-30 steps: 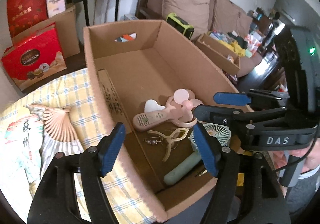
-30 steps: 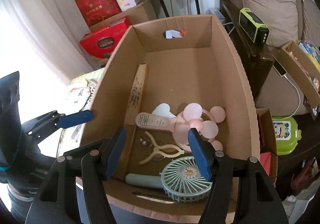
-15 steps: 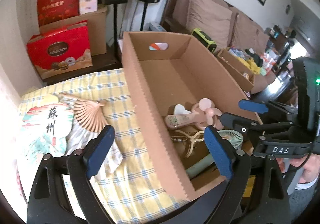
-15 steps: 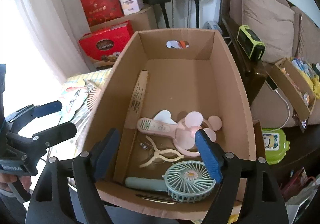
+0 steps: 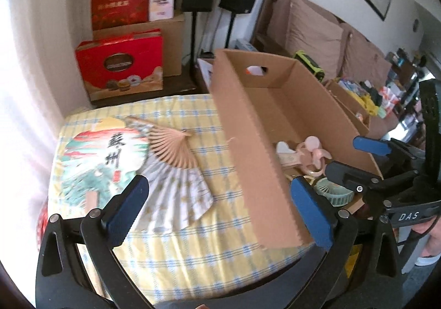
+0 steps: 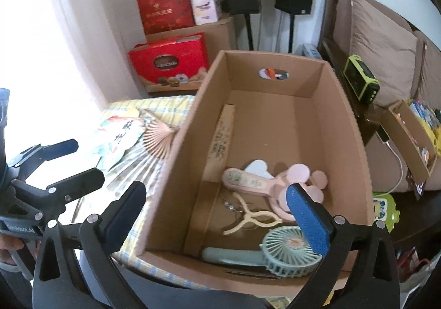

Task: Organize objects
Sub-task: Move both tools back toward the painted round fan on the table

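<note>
While both claws are spreading w/ nothing between the pads, the yellow checked cloth (image 5: 193, 240) fills the lower centre of the left wrist view. Cardboard box (image 6: 344, 127) takes the centre of the right wrist view, its near end resting on the cloth. Two open folding fans lie on the cloth left of the box: a painted fan (image 5: 102, 160) at mid-left, a pale wood-ribbed fan (image 5: 173, 171) partly over it. Inside the box, near end: pink mouse-ear fan (image 6: 264, 182), teal handheld fan (image 6: 286, 251), cream clip (image 6: 253, 216). Left gripper (image 5: 217, 207) hangs released over the cloth; right gripper (image 6: 217, 215) released over the box's near left corner.
</note>
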The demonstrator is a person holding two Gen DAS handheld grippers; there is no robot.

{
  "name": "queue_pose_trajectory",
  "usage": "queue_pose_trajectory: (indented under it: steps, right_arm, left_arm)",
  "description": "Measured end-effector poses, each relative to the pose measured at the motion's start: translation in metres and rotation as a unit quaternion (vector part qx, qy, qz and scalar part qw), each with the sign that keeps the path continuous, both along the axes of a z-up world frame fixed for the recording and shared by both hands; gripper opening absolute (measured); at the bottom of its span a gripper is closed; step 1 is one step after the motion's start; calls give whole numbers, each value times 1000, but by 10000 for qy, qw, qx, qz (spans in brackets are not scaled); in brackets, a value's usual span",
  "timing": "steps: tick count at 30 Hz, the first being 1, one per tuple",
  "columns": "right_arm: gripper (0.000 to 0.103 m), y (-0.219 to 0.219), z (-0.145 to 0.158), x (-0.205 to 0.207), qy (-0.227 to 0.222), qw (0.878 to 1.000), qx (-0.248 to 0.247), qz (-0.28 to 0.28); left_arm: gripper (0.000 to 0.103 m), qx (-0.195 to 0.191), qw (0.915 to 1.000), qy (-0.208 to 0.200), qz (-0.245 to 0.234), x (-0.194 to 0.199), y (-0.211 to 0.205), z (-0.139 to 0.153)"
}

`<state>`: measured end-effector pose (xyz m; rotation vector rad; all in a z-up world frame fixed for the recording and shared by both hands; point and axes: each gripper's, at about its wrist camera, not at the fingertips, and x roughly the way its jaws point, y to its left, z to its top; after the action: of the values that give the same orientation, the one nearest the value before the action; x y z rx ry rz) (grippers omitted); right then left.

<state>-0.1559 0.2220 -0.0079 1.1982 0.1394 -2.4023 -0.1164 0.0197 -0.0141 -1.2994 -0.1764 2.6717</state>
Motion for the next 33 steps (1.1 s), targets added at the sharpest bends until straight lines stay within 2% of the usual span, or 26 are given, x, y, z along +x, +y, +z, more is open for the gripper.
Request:
queue_pose_trajectory:
  steps: [5,9,12,19,23,25,27,33]
  right_arm:
    - [103,-21,2,6,15,9998,24,211]
    - [103,-41,2,12,5,9991,-9,416]
    - [103,-54,0,14,-37,9984,-59,561]
    - [103,-87,-4,25,-100,9958,-106,903]
    - [102,-107,-10,31,-174,9937,-133,1097]
    - [102,-117,-13,33,-229,9928,-155,1168]
    - [100,-129,-17,36,-317,9912,-184,1269]
    - [92,-159,-32,41,-395,9887,-112,1441]
  left_arm:
    - [103,-45,9996,40,258,16,-36,1]
    - [103,-283,9981,53,540,31,-68,-3]
    - [103,-408,9961,-40,775,42,-96,-14]
    - [102,-280,9912,-373,1240,65,-150,-53]
    - [100,-278,9896,-473,1332,74,-160,-69]
    - [90,-250,9894,-520,1330,77,-162,-78]
    - [86,-246,9894,-568,1313,79,-162,-85]
    - [86,-278,9893,-656,1276,81,-157,-103]
